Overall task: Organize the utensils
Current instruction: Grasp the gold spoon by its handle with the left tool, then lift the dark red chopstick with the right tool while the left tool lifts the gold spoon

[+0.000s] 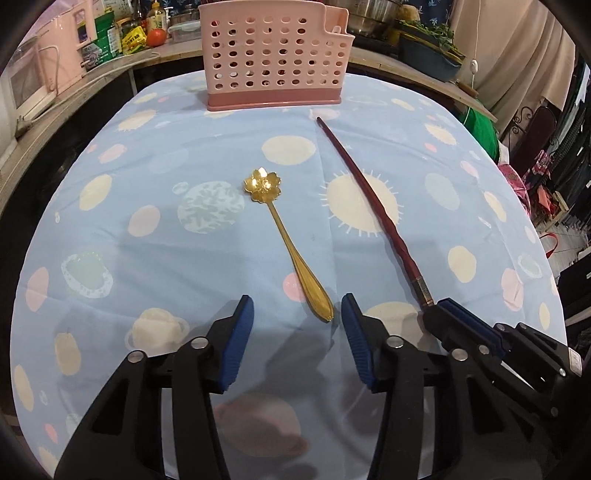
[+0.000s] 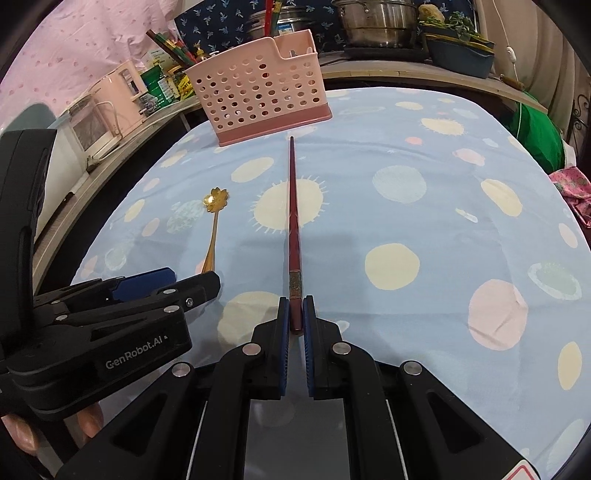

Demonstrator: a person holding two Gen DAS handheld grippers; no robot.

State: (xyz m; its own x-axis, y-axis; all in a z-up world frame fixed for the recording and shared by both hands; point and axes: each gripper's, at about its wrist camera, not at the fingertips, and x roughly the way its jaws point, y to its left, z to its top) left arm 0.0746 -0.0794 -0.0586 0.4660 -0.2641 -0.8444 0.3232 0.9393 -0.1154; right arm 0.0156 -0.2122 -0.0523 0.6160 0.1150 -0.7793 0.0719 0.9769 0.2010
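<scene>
A gold spoon (image 1: 286,243) with a flower-shaped bowl lies on the blue planet-print cloth (image 1: 147,240), handle toward me. My left gripper (image 1: 297,308) is open, its fingertips on either side of the handle end, just above the cloth. A dark red chopstick (image 1: 373,206) lies to the right, pointing at the pink perforated utensil holder (image 1: 275,59). My right gripper (image 2: 296,308) is shut on the chopstick (image 2: 293,206) at its near end. The spoon (image 2: 214,225), the holder (image 2: 258,92) and the left gripper (image 2: 177,284) also show in the right wrist view.
A counter behind the table carries a pink appliance (image 1: 48,66), bottles, a tomato (image 1: 156,37), steel pots (image 2: 380,22) and a planter (image 2: 458,51). A green bag (image 2: 535,136) and pink cloth (image 2: 572,192) lie off the table's right edge.
</scene>
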